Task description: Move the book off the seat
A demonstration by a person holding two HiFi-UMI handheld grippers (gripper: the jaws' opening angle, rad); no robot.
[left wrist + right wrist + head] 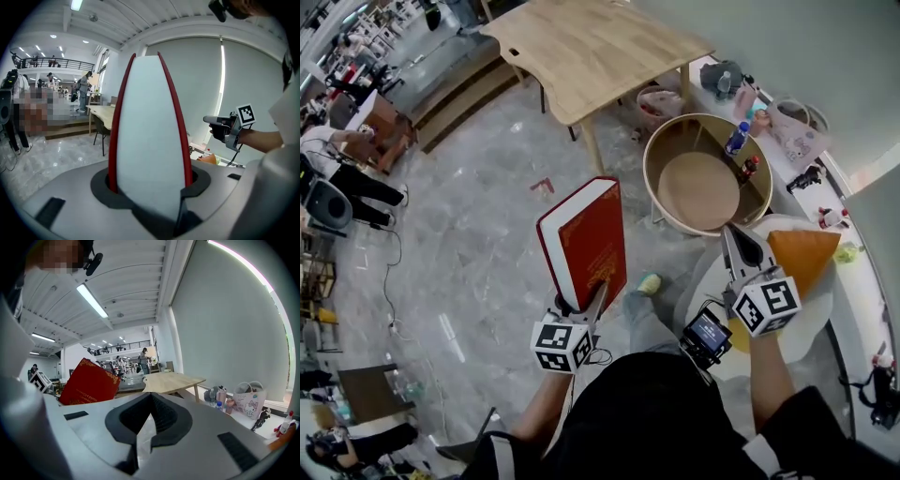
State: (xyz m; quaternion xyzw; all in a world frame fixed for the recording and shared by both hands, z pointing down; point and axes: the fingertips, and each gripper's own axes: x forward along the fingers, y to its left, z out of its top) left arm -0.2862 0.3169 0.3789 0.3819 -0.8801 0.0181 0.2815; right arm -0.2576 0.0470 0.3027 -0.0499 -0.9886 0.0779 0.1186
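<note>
at frame centre, the red hardback book [586, 239] stands upright in air, off the white seat [814, 314] at lower right. left gripper [584, 302] jaws clamp its lower edge across both covers; right gripper [741, 246] jaws together, empty. stiff, likely weighty, top-heavy held this low.

Red hardcover book [589, 236], closed, stands upright in midair, seemingly gold-lettered.

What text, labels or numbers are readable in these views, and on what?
No text is legible.
Gold lettering on the red hardcover book: too blurred to read.
Contents of the small lit screen: too small to read.
Faces of the white marker cubes: black square patterns only, no words.
</note>
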